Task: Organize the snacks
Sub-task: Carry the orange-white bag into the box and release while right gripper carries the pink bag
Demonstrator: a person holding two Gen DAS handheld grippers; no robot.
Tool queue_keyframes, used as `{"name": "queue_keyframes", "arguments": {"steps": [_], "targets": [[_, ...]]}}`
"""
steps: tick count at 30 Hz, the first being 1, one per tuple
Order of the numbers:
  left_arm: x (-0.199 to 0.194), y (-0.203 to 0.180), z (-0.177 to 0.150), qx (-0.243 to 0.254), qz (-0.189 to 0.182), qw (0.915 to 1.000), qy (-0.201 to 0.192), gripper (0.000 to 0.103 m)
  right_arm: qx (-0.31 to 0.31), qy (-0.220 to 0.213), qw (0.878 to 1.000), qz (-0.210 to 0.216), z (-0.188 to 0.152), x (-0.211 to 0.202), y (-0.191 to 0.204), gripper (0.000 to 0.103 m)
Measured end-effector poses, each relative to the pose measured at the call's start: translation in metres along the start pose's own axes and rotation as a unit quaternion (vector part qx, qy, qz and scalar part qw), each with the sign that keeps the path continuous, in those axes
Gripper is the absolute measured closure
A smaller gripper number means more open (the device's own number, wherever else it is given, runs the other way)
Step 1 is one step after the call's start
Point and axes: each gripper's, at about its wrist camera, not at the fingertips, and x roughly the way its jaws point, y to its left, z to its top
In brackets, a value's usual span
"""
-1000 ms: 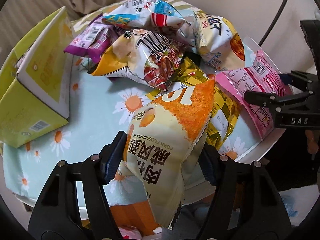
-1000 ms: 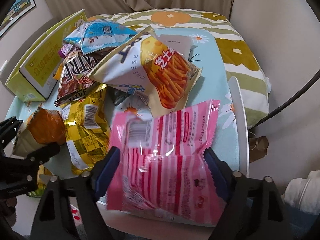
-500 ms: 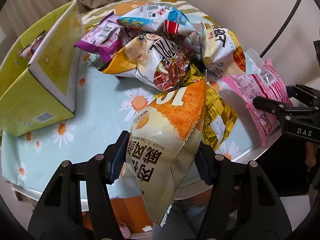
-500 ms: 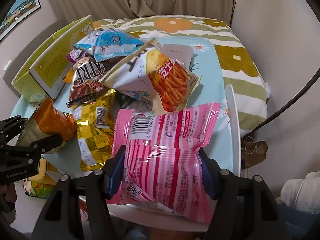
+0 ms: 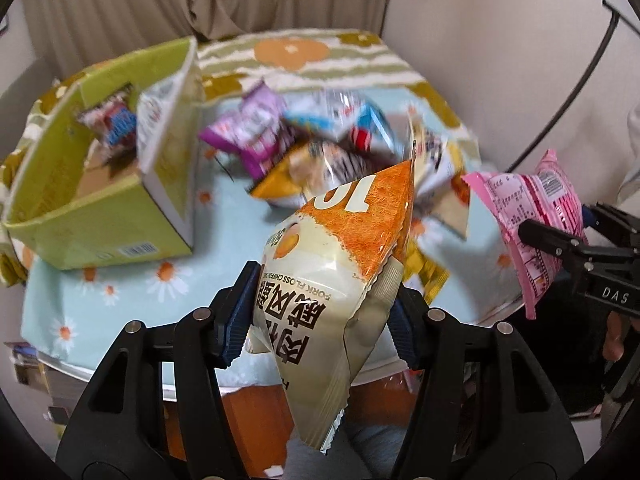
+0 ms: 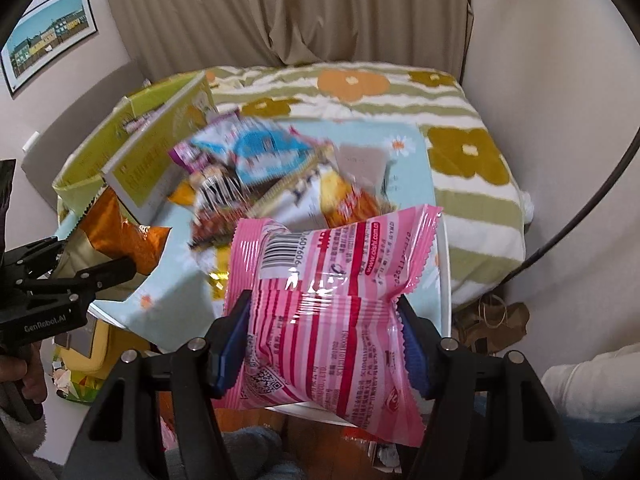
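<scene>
My left gripper (image 5: 320, 316) is shut on a cream and orange pork floss cake bag (image 5: 340, 264), held up over the table's near edge. In the right wrist view this bag (image 6: 116, 236) and the left gripper (image 6: 88, 256) show at the left. My right gripper (image 6: 324, 340) is shut on a pink striped snack bag (image 6: 332, 280), also lifted off the table. From the left wrist view the pink bag (image 5: 524, 208) hangs at the right. A blurred pile of snack bags (image 5: 320, 148) lies mid-table. An open green box (image 5: 100, 216) stands at the left.
The table wears a light blue daisy cloth (image 5: 132, 292). One snack packet (image 5: 116, 128) lies inside the green box. Behind the table is a bed with a striped flower blanket (image 6: 460, 184), then curtains. A brown paper bag (image 6: 496, 320) lies on the floor at the right.
Both grippers have closed tighter on their bags and risen, lifting the orange bag and the pink bag off the table. The views now look down from higher up.
</scene>
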Motion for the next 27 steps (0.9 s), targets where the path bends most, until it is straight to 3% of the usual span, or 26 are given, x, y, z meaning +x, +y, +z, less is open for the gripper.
{"name": "queue_keyframes", "arguments": {"steps": [8,14,21,27], "targets": [[-0.054,0.034,0.045,-0.031,0.012,0.9975,-0.062,0.048,-0.029,-0.041,0.999,0.014,0.055,-0.029,0.035,0.041],[-0.078,0.087,0.078,-0.046,0.032,0.9939,-0.095,0.048,-0.051,-0.064,0.996,0.037,0.105,-0.029,0.081,0.041],[-0.079,0.163,0.107,-0.062,0.050,0.9921,-0.096,0.048,-0.051,-0.072,0.994,0.065,0.162,-0.004,0.150,0.041],[-0.056,0.236,0.127,-0.075,0.059,0.9926,-0.075,0.048,-0.055,-0.059,0.994,0.079,0.201,0.036,0.212,0.041]]}}
